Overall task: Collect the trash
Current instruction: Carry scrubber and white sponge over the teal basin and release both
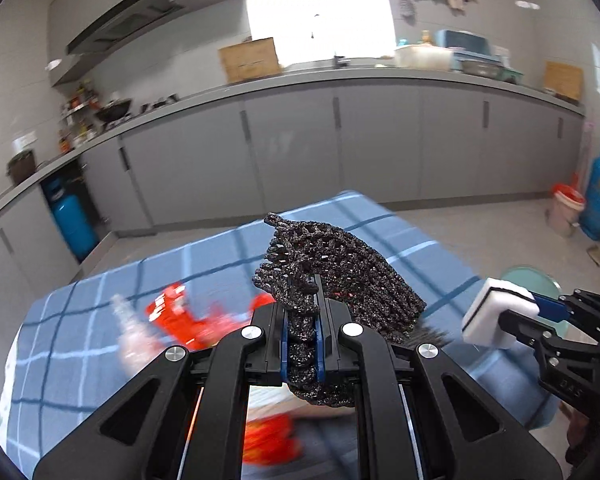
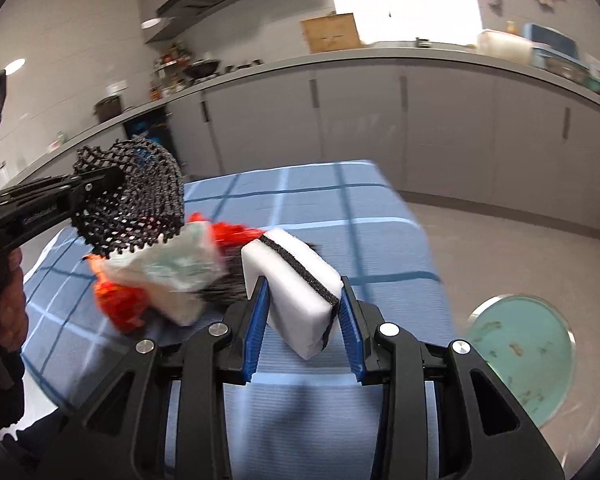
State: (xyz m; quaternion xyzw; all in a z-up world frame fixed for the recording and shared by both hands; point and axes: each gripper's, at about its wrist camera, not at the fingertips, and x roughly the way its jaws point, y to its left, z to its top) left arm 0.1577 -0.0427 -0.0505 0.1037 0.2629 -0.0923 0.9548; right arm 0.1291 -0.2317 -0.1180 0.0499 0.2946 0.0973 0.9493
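left gripper (image 1: pixel 304 320) clamped on black mesh foam net (image 1: pixel 340 276), held above blue checked tablecloth (image 1: pixel 99 320) | right gripper (image 2: pixel 304 320) clamped on white sponge with black stripe (image 2: pixel 295 280), seen at 3 o'clock in left view | blurred red-and-white wrappers (image 2: pixel 159 280) on cloth at 9 o'clock of sponge | green bin (image 2: pixel 520 352) at 4 o'clock
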